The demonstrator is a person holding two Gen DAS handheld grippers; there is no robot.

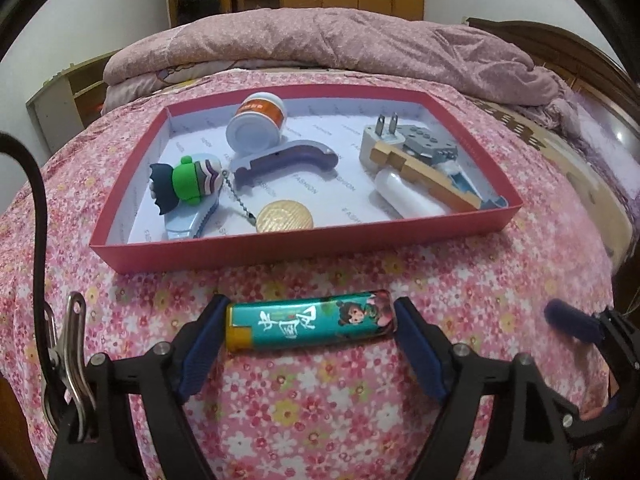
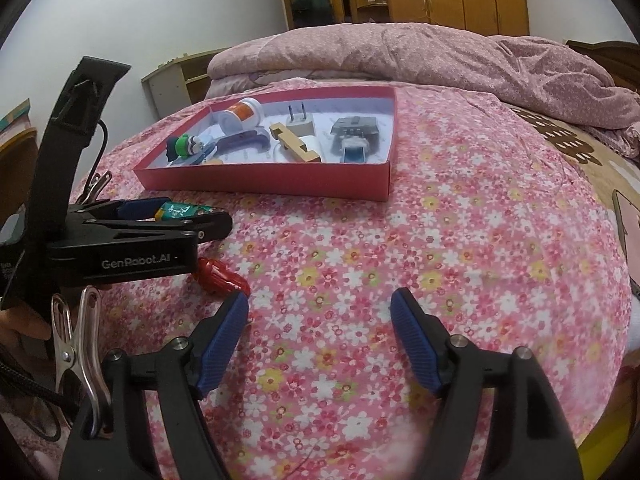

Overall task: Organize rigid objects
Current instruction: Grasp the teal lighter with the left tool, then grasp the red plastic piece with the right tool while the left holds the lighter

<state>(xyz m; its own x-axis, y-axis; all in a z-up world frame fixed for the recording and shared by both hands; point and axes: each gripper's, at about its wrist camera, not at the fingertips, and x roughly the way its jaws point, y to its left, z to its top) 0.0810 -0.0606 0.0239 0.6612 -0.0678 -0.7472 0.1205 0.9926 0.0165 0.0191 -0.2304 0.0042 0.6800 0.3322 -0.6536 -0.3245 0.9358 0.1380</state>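
A teal lighter (image 1: 308, 322) with a cartoon print lies crosswise on the flowered bedspread, just in front of a red shallow box (image 1: 280, 248). My left gripper (image 1: 311, 302) is open, and its blue fingertips bracket the lighter's two ends without a clear press. The right wrist view shows the same left gripper (image 2: 192, 216) from the side with the lighter (image 2: 180, 211) between its fingers. My right gripper (image 2: 320, 295) stands open over bare bedspread, holding nothing. A red ribbed object (image 2: 220, 278) lies just beyond its left fingertip. The box (image 2: 260, 184) holds several small items.
Inside the box are a white jar (image 1: 256, 124), a green figurine (image 1: 188, 184), a purple opener (image 1: 288, 158), a gold disc (image 1: 284, 218), a white plug (image 1: 380, 136) and a wooden piece (image 1: 432, 180). A folded pink quilt (image 1: 320, 40) lies behind. A phone (image 2: 630, 220) rests at the right.
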